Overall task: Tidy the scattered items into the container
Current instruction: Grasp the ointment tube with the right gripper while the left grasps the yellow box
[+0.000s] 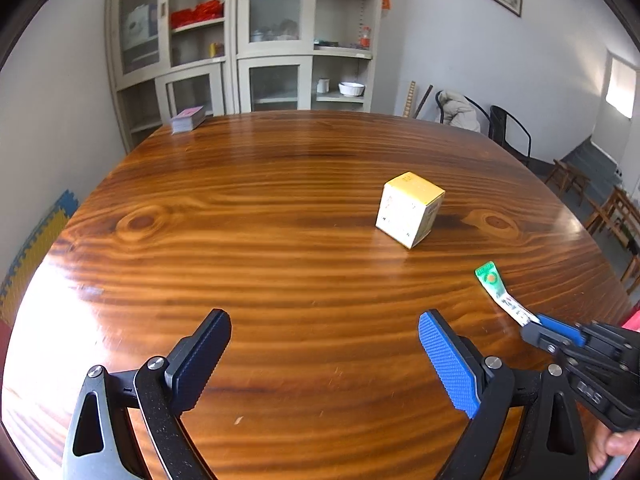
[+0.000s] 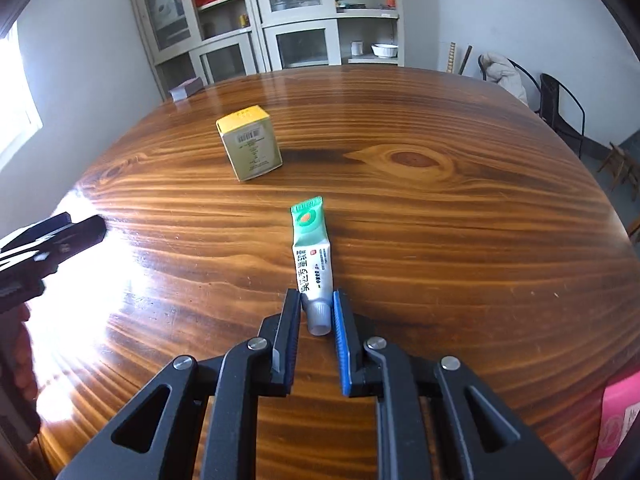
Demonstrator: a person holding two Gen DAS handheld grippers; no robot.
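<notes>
Right gripper [image 2: 317, 312], jaws clamped on ointment tube [image 2: 312, 256] at cap end, low over wooden bench [image 2: 440, 240]. Left gripper [image 1: 325, 344] jaws wide, empty. Yellow box [image 2: 250, 142] nearby. Pick-up step; next needs lift w/ carry to container, prob. pink edge [image 2: 618, 420].

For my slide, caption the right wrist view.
Right tool shut on green-and-white tube, yellow-topped box behind on wooden table.

Wooden table [image 1: 280, 220], yellow box [image 1: 408, 210], card deck [image 1: 189, 118]
</notes>
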